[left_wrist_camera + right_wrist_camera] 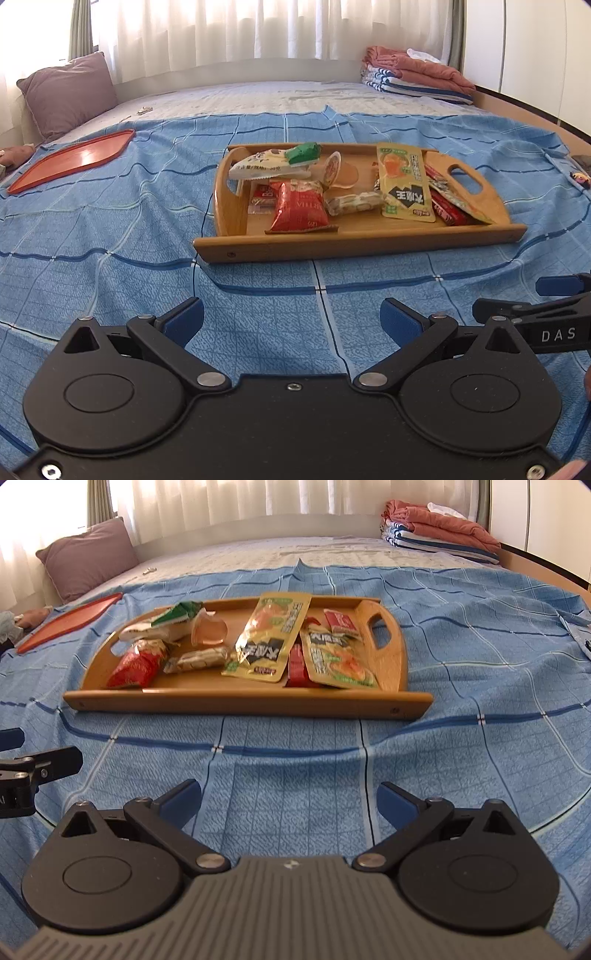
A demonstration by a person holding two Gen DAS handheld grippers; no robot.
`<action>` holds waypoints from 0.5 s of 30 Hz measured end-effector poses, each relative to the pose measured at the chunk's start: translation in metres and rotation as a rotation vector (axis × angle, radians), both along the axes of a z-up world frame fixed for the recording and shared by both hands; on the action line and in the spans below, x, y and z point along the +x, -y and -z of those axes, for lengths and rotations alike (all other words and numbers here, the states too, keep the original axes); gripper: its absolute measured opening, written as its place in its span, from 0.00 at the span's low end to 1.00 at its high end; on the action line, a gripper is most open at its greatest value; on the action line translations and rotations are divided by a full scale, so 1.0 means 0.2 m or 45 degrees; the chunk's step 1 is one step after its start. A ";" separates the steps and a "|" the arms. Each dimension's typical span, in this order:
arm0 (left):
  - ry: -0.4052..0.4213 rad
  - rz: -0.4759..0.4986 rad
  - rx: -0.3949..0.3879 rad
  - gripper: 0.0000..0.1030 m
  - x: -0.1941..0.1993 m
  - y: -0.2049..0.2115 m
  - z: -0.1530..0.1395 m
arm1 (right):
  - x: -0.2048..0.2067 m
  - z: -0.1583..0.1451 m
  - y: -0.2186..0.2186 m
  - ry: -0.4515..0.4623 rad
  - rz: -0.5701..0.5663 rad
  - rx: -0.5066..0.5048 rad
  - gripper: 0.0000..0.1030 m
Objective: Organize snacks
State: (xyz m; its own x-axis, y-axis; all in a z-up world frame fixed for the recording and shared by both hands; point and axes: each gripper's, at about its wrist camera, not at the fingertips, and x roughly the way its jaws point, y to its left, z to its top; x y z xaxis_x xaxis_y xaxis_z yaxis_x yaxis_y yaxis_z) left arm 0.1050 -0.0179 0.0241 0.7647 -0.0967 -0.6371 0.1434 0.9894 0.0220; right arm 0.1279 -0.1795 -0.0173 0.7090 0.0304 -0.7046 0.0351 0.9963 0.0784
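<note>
A wooden tray (354,242) (243,703) with handle cut-outs lies on the blue checked bedspread and holds several snack packets. Among them are a red packet (299,212) (138,666), a yellow-green pouch (404,182) (269,638), a green-topped packet (303,153) (177,614) and a jelly cup (332,170) (208,631). My left gripper (291,321) hovers open over the bedspread, short of the tray, holding nothing. My right gripper (288,799) is likewise open, apart from the tray. Each gripper shows at the edge of the other's view.
An orange-red flat tray (74,158) (70,622) lies on the bed to the far left. A mauve pillow (68,92) (88,557) leans at the back left. Folded blankets (421,72) (443,526) are stacked at the back right, near the bed's wooden edge.
</note>
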 end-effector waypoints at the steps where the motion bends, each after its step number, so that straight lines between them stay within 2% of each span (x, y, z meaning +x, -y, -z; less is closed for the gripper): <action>1: -0.004 -0.005 -0.004 0.99 0.01 0.00 0.02 | 0.00 0.01 -0.01 -0.002 -0.005 -0.004 1.00; 7: -0.075 -0.052 -0.020 0.99 0.06 -0.01 0.14 | -0.01 0.08 -0.06 0.050 -0.020 -0.087 1.00; 11: -0.031 -0.048 0.006 1.00 0.04 0.00 0.17 | -0.02 0.09 -0.05 0.068 -0.021 -0.062 1.00; 15: -0.027 -0.057 -0.019 1.00 0.05 -0.01 0.18 | -0.04 0.11 -0.04 0.103 -0.019 -0.050 1.00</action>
State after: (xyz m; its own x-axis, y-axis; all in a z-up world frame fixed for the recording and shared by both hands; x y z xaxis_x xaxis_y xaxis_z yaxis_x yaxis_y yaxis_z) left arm 0.1145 -0.0158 -0.0126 0.7547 -0.0726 -0.6520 0.0995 0.9950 0.0043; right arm 0.1205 -0.1708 -0.0390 0.7631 0.0148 -0.6461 0.0153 0.9990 0.0409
